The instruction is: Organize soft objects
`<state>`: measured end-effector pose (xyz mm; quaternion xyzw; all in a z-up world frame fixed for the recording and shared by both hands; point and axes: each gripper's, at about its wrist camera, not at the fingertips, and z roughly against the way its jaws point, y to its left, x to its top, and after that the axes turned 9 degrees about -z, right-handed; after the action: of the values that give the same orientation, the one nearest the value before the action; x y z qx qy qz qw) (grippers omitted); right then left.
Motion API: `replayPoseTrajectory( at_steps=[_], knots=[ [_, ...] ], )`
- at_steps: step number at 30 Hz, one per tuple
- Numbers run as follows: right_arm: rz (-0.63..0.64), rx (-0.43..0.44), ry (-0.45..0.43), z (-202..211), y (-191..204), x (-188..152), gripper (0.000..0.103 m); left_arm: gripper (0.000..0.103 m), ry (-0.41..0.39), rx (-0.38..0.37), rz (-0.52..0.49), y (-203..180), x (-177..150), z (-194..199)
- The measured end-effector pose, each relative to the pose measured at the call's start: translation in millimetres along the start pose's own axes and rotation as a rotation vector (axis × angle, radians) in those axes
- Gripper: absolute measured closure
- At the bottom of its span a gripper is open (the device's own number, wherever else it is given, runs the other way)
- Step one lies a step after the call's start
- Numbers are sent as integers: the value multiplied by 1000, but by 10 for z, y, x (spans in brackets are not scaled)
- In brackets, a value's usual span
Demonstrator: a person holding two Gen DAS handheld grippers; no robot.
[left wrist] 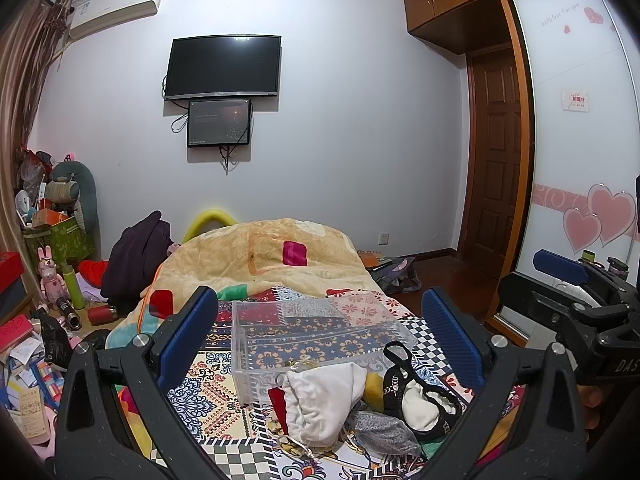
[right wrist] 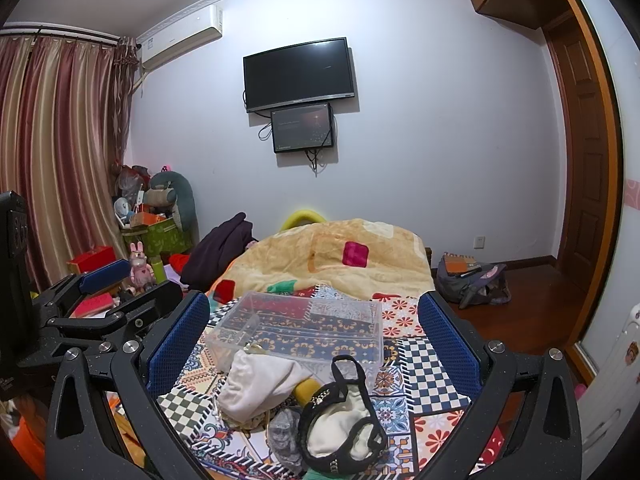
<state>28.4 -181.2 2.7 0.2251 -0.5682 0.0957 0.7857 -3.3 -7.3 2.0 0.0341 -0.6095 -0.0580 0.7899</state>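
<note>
A clear plastic box [left wrist: 304, 336] [right wrist: 304, 328] stands empty on the patterned bed cover. In front of it lies a small heap of soft items: a white drawstring pouch [left wrist: 324, 404] [right wrist: 260, 384], a black-and-cream undergarment [left wrist: 420, 396] [right wrist: 340, 428], a grey glittery pouch [left wrist: 384, 428] [right wrist: 286, 436], a yellow item [left wrist: 374, 388] [right wrist: 308, 392] and a red cloth [left wrist: 280, 404]. My left gripper [left wrist: 320, 328] is open and empty above the heap. My right gripper [right wrist: 316, 332] is open and empty too, beside the left one.
A bunched beige blanket [left wrist: 280, 252] [right wrist: 340, 256] fills the far half of the bed. A dark garment [left wrist: 136, 256] lies at its left. Clutter and toys [left wrist: 52, 280] crowd the floor on the left. A backpack [right wrist: 472, 280] lies on the wooden floor at right.
</note>
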Motion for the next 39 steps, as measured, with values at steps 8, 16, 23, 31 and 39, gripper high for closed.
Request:
replayPoseTrajectory(
  at_steps=[8, 16, 23, 31, 39],
  knots=[
    [0, -1, -1, 2, 1, -1, 0, 0, 0, -3, 3, -7, 10, -4],
    [0, 1, -1, 3, 2, 3, 0, 0, -1, -4, 5, 0, 16, -1],
    [-2, 0, 1, 5, 0, -4, 0, 0, 0, -12, 6, -2, 26, -3],
    [7, 2, 2, 21, 69, -19, 0, 4, 7, -19, 6, -1, 9, -15],
    [-34, -9, 57, -96, -90, -81, 11, 20, 87, -58, 32, 75, -129, -201]
  ],
)
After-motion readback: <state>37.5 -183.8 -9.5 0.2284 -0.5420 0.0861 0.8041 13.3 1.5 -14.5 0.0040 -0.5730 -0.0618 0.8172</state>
